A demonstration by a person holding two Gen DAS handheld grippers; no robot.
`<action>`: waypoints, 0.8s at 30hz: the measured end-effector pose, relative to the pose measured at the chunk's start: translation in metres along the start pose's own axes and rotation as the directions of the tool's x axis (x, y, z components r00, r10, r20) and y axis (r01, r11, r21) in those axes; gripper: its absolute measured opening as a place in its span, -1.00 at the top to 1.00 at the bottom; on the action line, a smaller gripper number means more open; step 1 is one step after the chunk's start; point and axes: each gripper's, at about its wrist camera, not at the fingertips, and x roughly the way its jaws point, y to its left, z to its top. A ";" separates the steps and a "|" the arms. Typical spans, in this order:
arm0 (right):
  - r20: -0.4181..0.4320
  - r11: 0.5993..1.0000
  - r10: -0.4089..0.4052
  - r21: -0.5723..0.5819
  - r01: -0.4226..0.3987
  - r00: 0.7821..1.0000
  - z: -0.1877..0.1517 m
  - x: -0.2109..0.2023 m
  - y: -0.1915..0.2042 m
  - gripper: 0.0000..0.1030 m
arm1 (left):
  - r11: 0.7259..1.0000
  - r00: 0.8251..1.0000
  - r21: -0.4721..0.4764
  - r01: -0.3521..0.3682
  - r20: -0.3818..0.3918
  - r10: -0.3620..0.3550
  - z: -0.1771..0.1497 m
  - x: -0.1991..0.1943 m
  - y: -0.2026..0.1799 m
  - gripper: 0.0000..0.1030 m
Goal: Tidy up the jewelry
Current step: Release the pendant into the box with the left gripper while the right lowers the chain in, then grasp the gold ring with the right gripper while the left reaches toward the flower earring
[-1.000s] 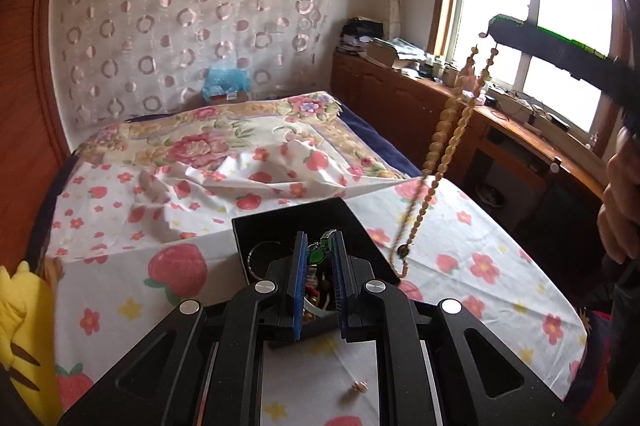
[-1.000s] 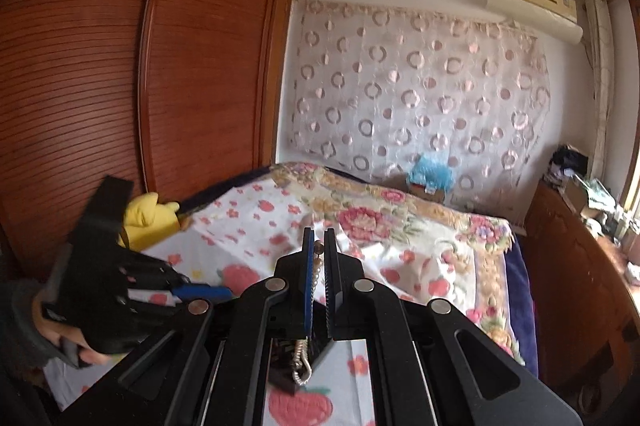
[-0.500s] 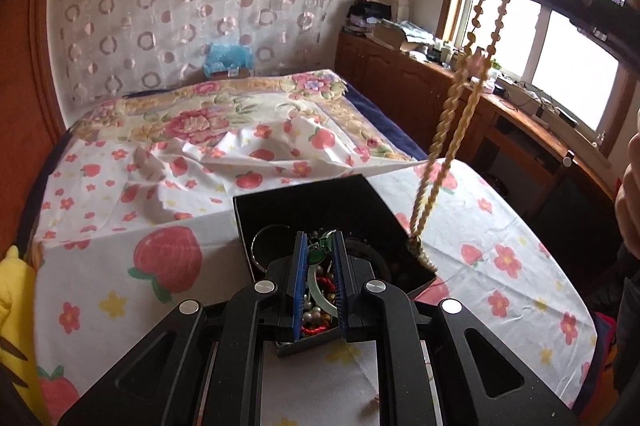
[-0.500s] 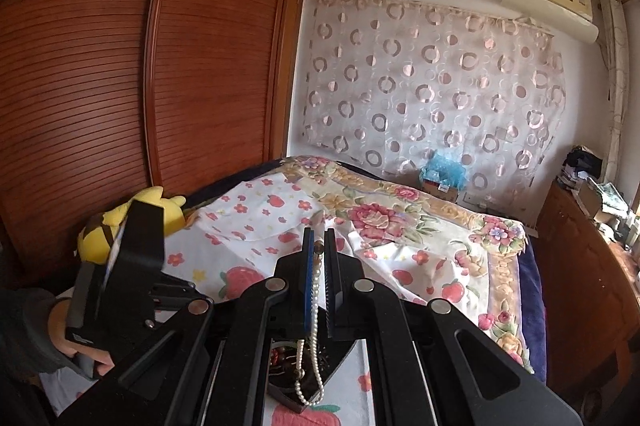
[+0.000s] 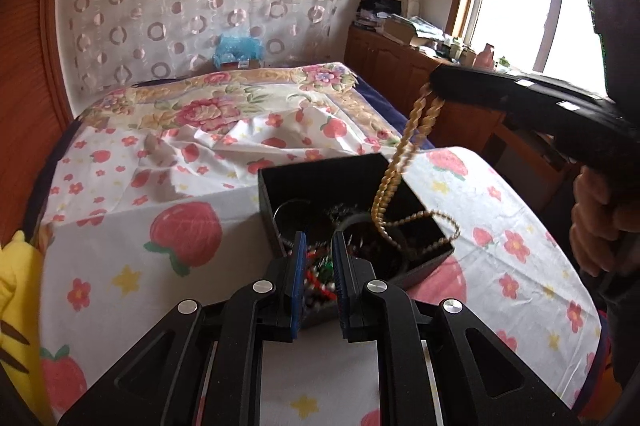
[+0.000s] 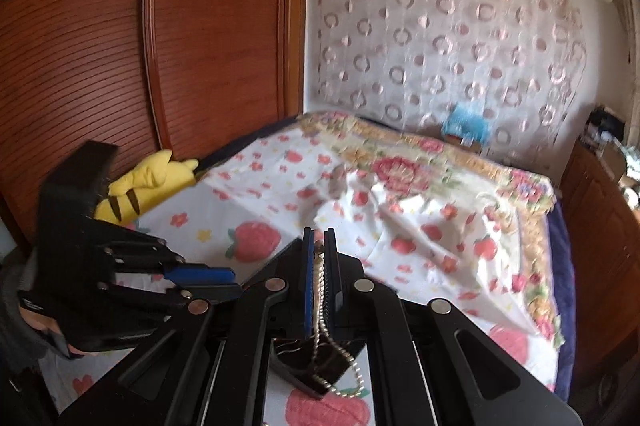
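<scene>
A black open box (image 5: pixel 332 185) full of mixed jewelry sits on the floral bedsheet. My left gripper (image 5: pixel 318 246) hovers over its near corner with the jaws a narrow gap apart. Red and green beads (image 5: pixel 318 276) lying in the box show through that gap. From the right, my right gripper (image 5: pixel 434 89) is shut on a long pale bead necklace (image 5: pixel 416 133). The necklace hangs down into the box, and its lower loop lies over the right rim. In the right wrist view the necklace (image 6: pixel 319 290) runs between the right gripper's (image 6: pixel 319 246) pads down to the box (image 6: pixel 308 362).
A yellow plush toy (image 6: pixel 148 181) lies at the bed's left edge by the wooden wardrobe (image 6: pixel 80 45). Rumpled sheet (image 5: pixel 240 133) rises behind the box. A cluttered wooden cabinet (image 5: pixel 400 53) stands under the window at the right. A person's hand (image 5: pixel 596 226) holds the right gripper.
The right gripper has come down and toward the box, and the necklace's lower end has gone from hanging beside the box to lying in it. The left gripper has sunk a little toward the box.
</scene>
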 end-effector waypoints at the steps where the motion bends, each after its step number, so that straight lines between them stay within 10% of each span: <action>1: -0.014 1.000 0.009 0.005 -0.009 1.000 -0.003 0.005 0.000 0.88 | 1.000 1.000 0.001 -0.001 -0.003 0.001 -0.003 -0.001 0.000 0.76; 5: -0.065 1.000 0.000 0.025 0.001 0.998 -0.018 0.024 -0.001 0.84 | 1.000 1.000 0.006 -0.003 -0.014 0.003 -0.012 -0.006 -0.001 0.76; 9: -0.063 0.999 -0.003 0.052 0.007 0.998 -0.026 0.020 -0.005 0.18 | 1.000 0.999 0.003 0.013 -0.031 -0.013 -0.023 -0.009 -0.004 0.73; 24: -0.190 0.997 0.012 0.073 0.002 0.982 -0.118 -0.008 0.016 0.30 | 0.999 0.994 0.017 0.036 -0.105 -0.034 -0.061 -0.004 -0.022 0.62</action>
